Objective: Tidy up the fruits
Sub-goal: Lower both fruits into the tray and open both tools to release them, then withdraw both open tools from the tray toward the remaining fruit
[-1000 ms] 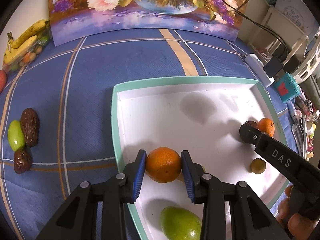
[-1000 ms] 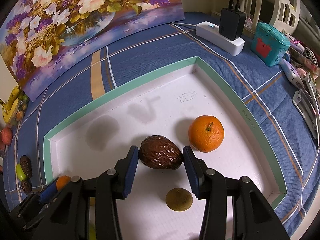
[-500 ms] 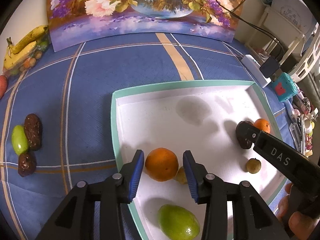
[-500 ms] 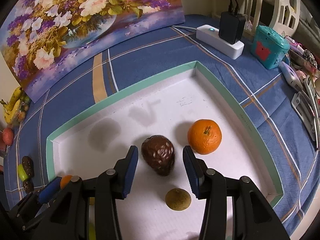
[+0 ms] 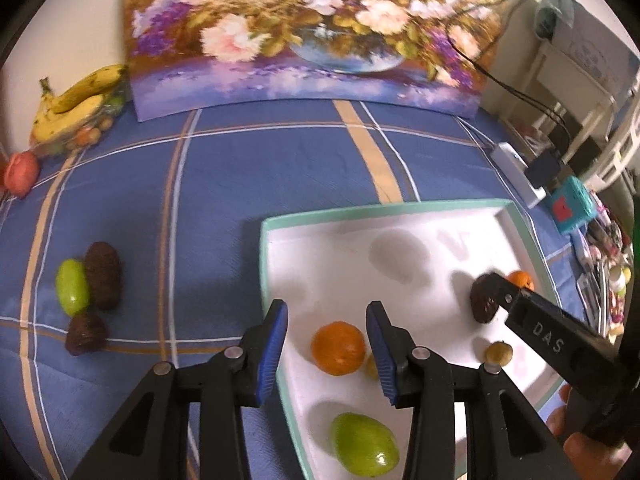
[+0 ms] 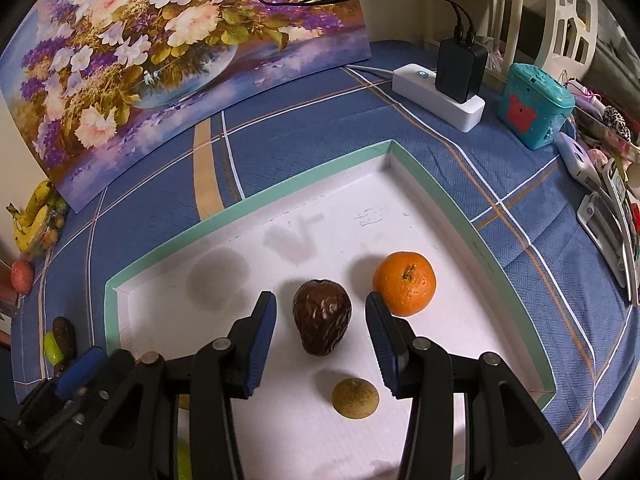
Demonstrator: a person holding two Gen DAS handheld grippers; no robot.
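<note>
A white tray with a teal rim (image 5: 264, 272) (image 6: 424, 184) lies on the blue checked cloth. My left gripper (image 5: 327, 344) hangs open above an orange (image 5: 338, 347) that rests on the tray floor; its pads do not touch the fruit. A green fruit (image 5: 364, 444) lies nearer in the tray. My right gripper (image 6: 322, 340) is open around a dark brown wrinkled fruit (image 6: 322, 316), with a gap on each side. A second orange (image 6: 405, 283) and a small tan round fruit (image 6: 355, 397) lie close by.
On the cloth left of the tray lie a green fruit (image 5: 72, 292) and two dark brown ones (image 5: 103, 274). Bananas (image 5: 76, 104) and a red fruit (image 5: 22, 172) sit at the far left. A flower painting (image 6: 168, 52) stands behind; a power strip (image 6: 438, 96) and teal box (image 6: 534, 106) are at the right.
My left gripper's pads came off the orange and the gripper rose; the orange stayed in the tray. Between the right pads the dark fruit turned from crosswise to lengthwise and lies free.
</note>
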